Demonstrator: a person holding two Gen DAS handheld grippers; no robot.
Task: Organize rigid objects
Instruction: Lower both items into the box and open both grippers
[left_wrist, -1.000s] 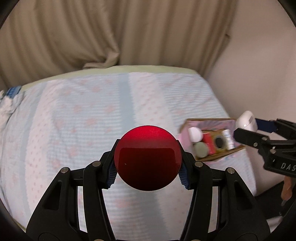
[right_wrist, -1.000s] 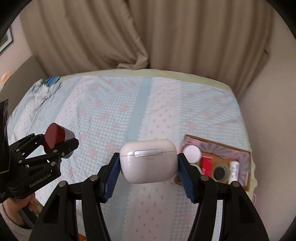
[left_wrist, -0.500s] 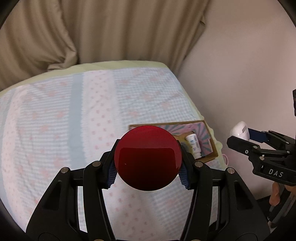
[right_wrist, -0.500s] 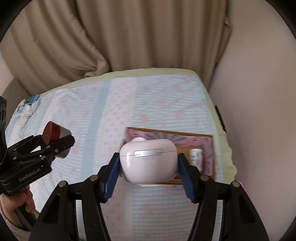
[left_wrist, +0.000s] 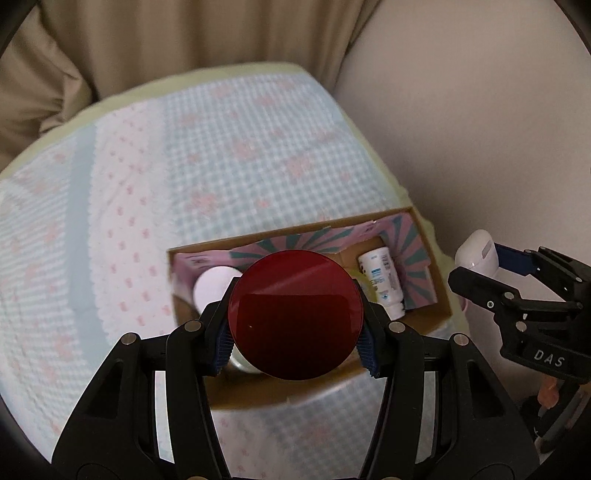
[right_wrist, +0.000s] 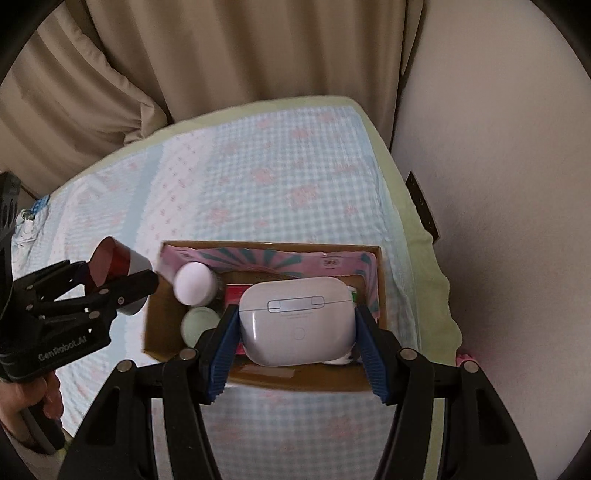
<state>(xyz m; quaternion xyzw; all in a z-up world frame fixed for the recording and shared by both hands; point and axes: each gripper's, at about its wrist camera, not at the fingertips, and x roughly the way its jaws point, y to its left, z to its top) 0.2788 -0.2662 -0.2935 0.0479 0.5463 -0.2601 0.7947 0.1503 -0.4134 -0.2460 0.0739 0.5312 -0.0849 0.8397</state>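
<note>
My left gripper (left_wrist: 295, 334) is shut on a round dark red tin (left_wrist: 294, 314) and holds it above the near side of an open cardboard box (left_wrist: 441, 291). My right gripper (right_wrist: 297, 345) is shut on a white earbuds case (right_wrist: 297, 320) and holds it over the box (right_wrist: 162, 343). In the box are a white-capped jar (right_wrist: 195, 283), a pale green lid (right_wrist: 199, 325), a red item (right_wrist: 232, 295) and a white bottle (left_wrist: 380, 278). The left gripper with the tin (right_wrist: 110, 264) hangs left of the box in the right wrist view.
The box sits near the right edge of a bed with a pale blue and pink checked cover (right_wrist: 280, 184). A wall (right_wrist: 498, 184) runs close along the right side. Beige curtains (right_wrist: 221, 55) hang behind the bed.
Both grippers have moved right and closer to the box, each still holding its object. The box now lies directly below both of them.
</note>
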